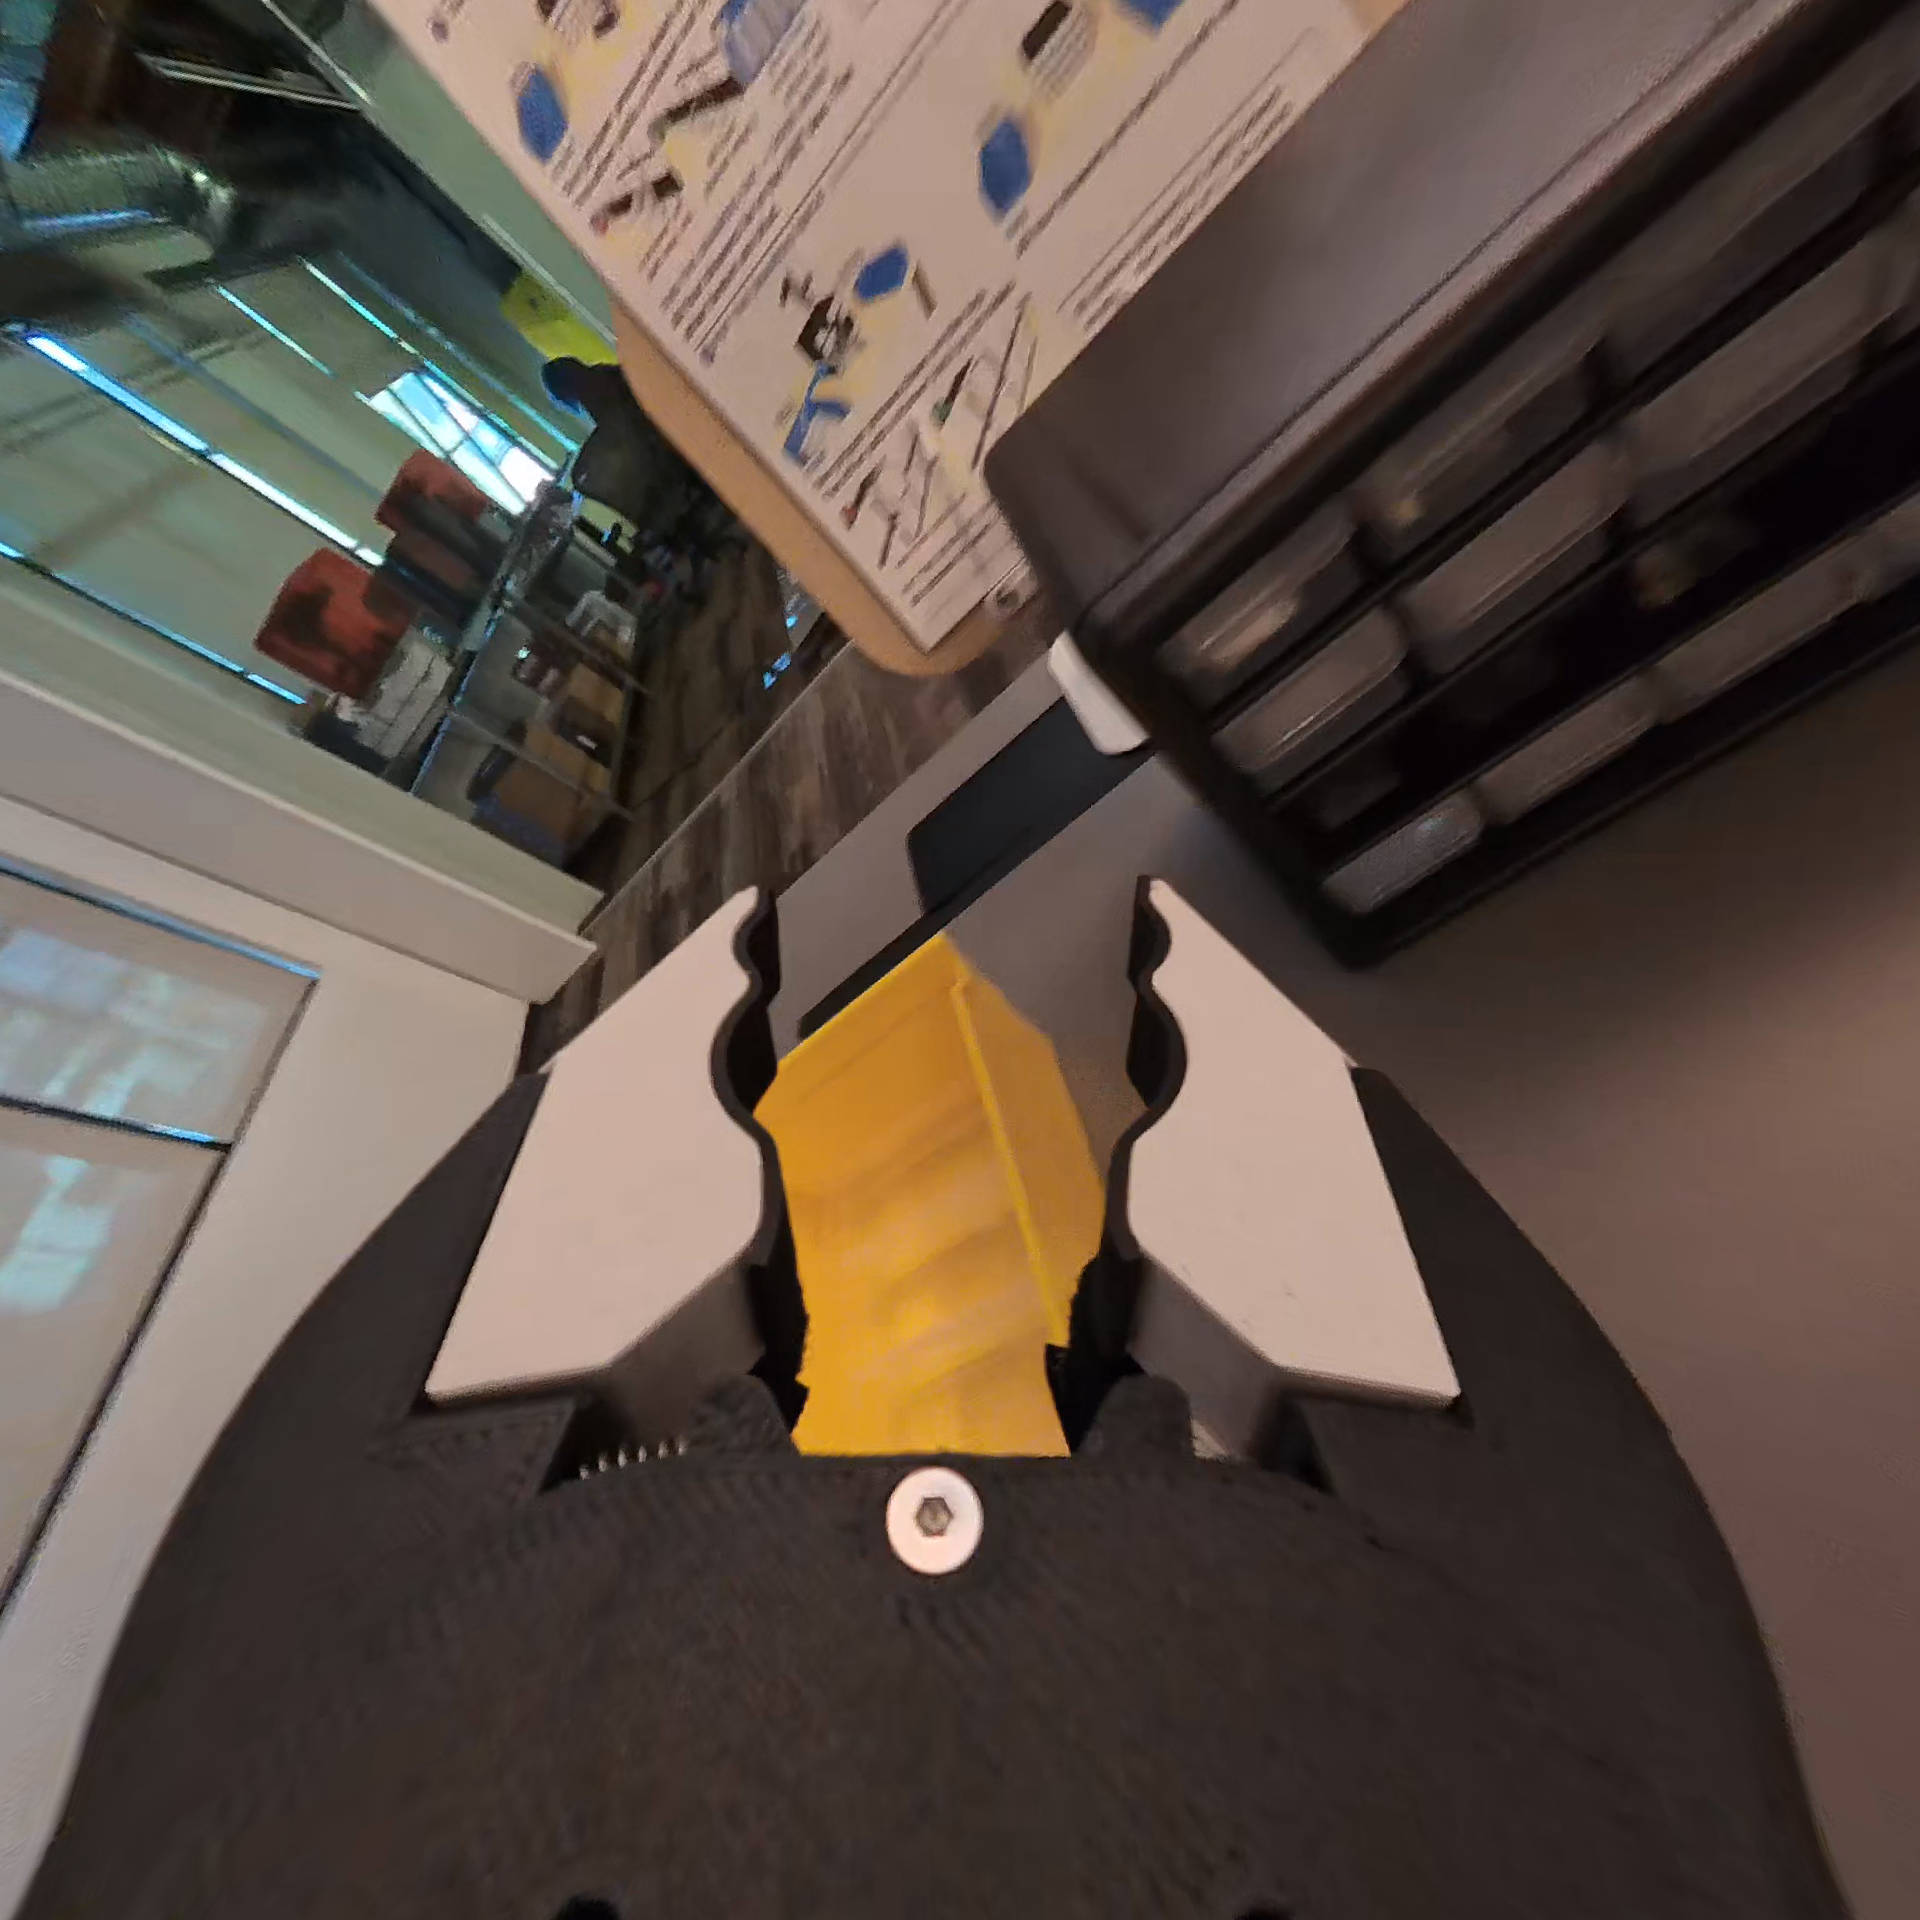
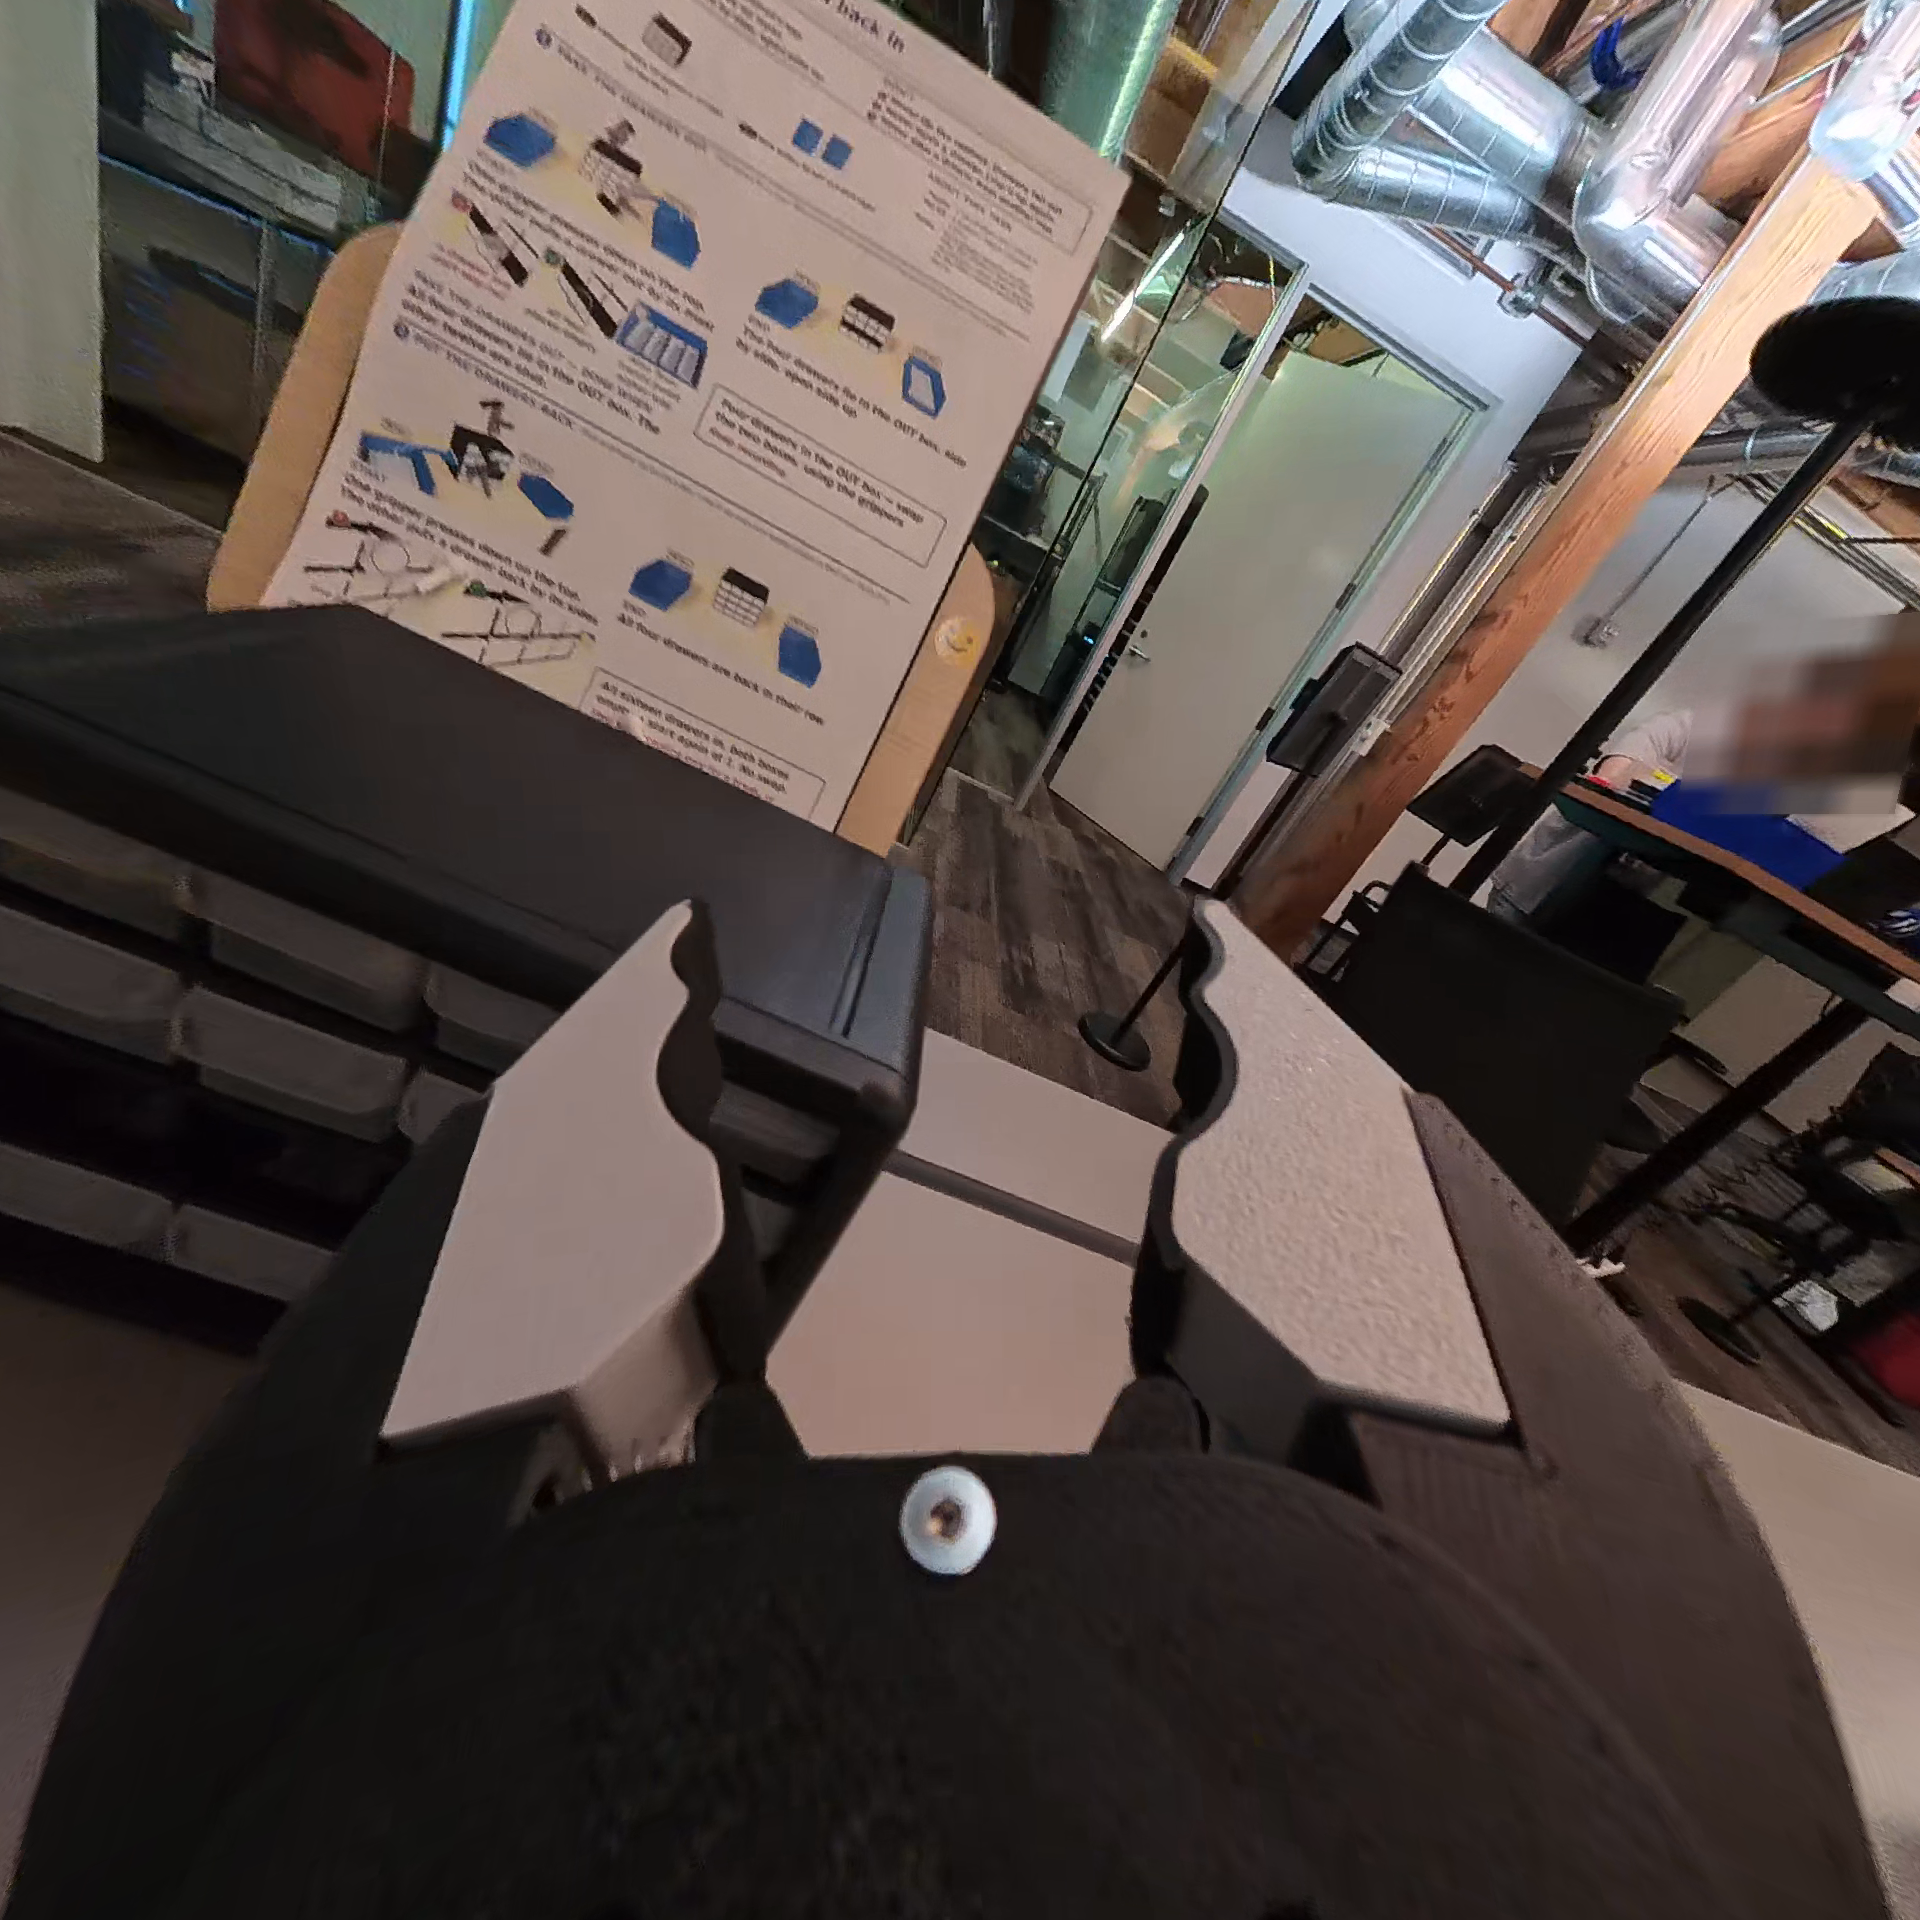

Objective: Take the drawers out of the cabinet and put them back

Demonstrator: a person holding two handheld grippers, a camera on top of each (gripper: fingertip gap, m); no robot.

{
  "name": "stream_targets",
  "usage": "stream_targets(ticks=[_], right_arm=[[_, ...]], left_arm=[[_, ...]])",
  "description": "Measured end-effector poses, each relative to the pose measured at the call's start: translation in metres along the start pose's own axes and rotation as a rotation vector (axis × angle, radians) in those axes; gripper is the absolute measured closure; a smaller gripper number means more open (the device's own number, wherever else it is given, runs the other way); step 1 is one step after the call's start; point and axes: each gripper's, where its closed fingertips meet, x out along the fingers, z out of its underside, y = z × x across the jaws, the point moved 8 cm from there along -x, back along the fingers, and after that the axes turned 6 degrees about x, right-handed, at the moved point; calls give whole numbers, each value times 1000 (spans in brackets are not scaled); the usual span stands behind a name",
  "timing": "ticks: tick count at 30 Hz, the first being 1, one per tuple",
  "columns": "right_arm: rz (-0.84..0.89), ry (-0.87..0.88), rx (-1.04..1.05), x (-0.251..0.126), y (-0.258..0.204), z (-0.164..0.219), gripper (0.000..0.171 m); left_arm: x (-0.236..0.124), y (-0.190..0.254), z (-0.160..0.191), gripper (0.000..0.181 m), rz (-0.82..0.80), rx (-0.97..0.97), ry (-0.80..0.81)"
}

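In the left wrist view the left gripper (image 1: 951, 1049) is spread apart, and a yellow bin (image 1: 935, 1195) lies in the gap between its fingers; the fingers do not seem to press on the bin, so I judge this gripper released, with nothing grasped. The bin's long axis runs along the fingers, away from the camera. The black cabinet (image 1: 1455, 499) with its grey drawers (image 1: 1299, 707) is in the upper right of this frame, tilted, and well apart from the fingertips, so this gripper would have to go up and to the right to reach a drawer front. In the right wrist view the right gripper (image 2: 940, 987) is also spread wide and holds nothing. Here the cabinet (image 2: 416, 748) fills the left middle of the frame, and its right upper corner shows between the two fingers, close to the left finger (image 2: 582, 1195). The drawers (image 2: 291, 1060) sit in rows at the left edge, their fronts facing the lower left. The right gripper is clearly the nearer one, and a drawer lies to its left. Behind the cabinet a white instruction poster (image 2: 707, 416) stands upright.
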Motion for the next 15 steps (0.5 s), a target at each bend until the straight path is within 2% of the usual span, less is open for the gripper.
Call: stream_targets(ticks=[5,15], right_arm=[[-20,0,47,16,-2,-9,86],[5,-14,77,24,27,0,88]], left_arm=[[9,17,-28,112,73,-84,73],[15,38,-60,117,45,-35,161]])
